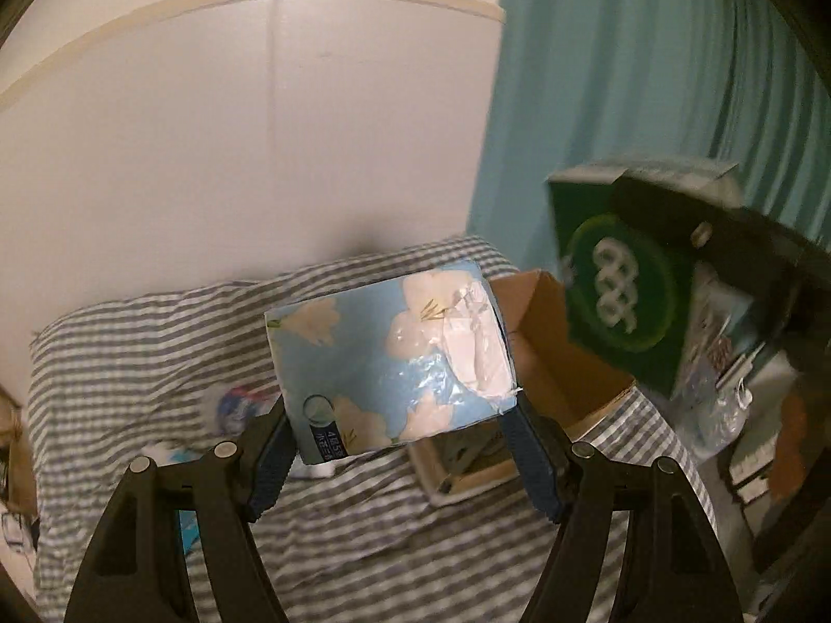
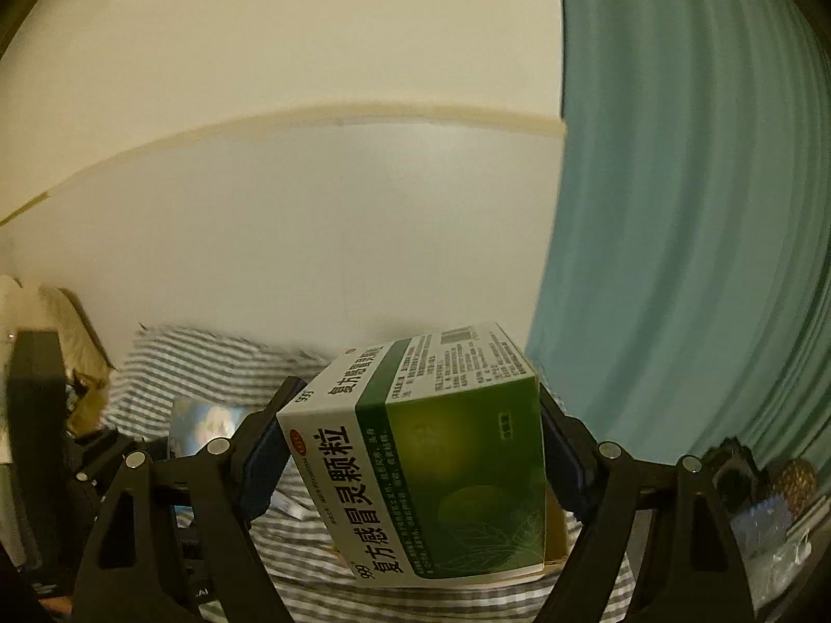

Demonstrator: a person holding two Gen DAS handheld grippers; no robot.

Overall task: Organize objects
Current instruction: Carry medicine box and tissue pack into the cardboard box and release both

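Gripping tissue pack [image 1: 392,358], medicine box [image 2: 431,462]

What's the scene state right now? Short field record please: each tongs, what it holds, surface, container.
left tongs: shut on tissue pack, held above the bed
right tongs: shut on medicine box, held in the air
surface: striped bedsheet
container: open cardboard box on the bed, right of the tissue pack in the left wrist view
backdrop: white wall, teal curtain
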